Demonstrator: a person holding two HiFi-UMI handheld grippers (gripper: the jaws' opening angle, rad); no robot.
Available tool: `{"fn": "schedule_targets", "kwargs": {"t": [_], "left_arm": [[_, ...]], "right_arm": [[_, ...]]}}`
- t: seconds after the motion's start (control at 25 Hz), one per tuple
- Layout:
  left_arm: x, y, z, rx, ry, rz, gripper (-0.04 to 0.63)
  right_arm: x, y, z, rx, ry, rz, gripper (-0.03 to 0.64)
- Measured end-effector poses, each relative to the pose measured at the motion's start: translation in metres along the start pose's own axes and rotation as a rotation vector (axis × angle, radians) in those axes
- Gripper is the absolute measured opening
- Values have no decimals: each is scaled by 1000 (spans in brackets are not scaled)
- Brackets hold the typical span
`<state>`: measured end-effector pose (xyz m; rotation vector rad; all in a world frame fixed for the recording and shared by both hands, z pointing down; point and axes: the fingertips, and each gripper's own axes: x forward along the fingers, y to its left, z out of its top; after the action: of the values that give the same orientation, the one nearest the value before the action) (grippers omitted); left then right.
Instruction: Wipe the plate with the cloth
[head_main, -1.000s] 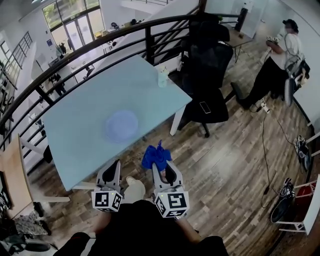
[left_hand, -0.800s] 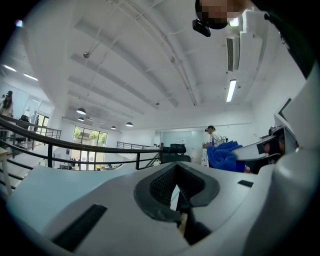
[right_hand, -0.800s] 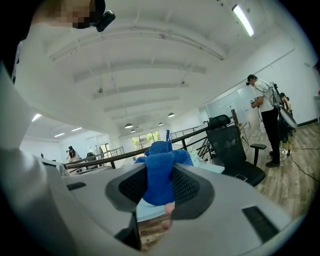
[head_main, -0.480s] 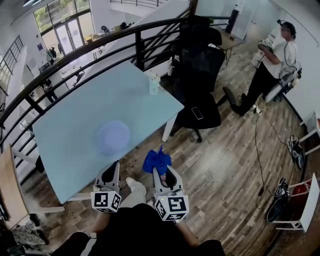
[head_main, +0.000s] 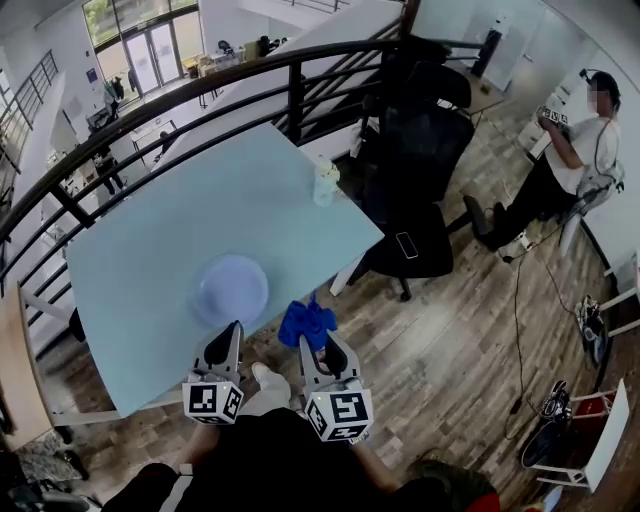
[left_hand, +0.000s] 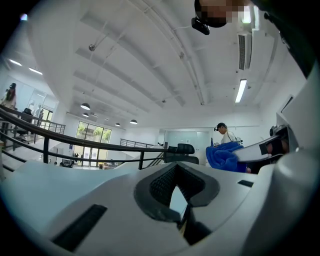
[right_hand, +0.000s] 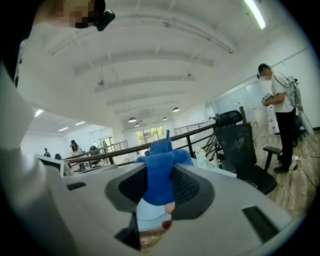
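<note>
Item 1, left gripper (head_main: 231, 330): jaws closed together, nothing between them; tips sit at the near edge of the table (head_main: 140, 250), just near of the plate

Item 2, right gripper (head_main: 316, 342): jaws clamped on the blue cloth (head_main: 305, 321), which bunches up beyond the tips; cloth is held clear of the plate, to its right, by the table's near edge

Item 3, plate (head_main: 231, 288): pale blue, round, lying flat on the light blue table towards the near edge; no gripper touches it

Item 4, pale container (head_main: 325, 183): upright at the far right corner of the table, well apart from the plate

Item 5, black office chair (head_main: 415, 150): right of the table on the wooden floor (head_main: 450, 340), with a phone (head_main: 408, 244) lying on its seat

Item 6, dark railing (head_main: 200, 85): runs along the far side of the table

Item 7, person (head_main: 570, 150): standing at the far right, well apart from the table
</note>
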<state>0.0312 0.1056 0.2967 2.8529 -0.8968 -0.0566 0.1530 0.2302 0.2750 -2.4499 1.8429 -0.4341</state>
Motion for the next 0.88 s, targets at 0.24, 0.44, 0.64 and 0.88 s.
{"fn": "schedule_targets", "kwargs": {"t": [0.24, 0.44, 0.64, 0.88], "left_arm": [[30, 35, 12, -2, -11, 31, 2], [48, 67, 18, 3, -17, 60, 2], [68, 87, 27, -6, -40, 92, 0], [75, 129, 26, -12, -46, 157, 2]], "right_arm": [[53, 9, 17, -11, 6, 38, 118], [91, 24, 22, -27, 9, 72, 118], [125, 25, 30, -34, 29, 103, 118], [166, 46, 27, -49, 51, 152, 118]]}}
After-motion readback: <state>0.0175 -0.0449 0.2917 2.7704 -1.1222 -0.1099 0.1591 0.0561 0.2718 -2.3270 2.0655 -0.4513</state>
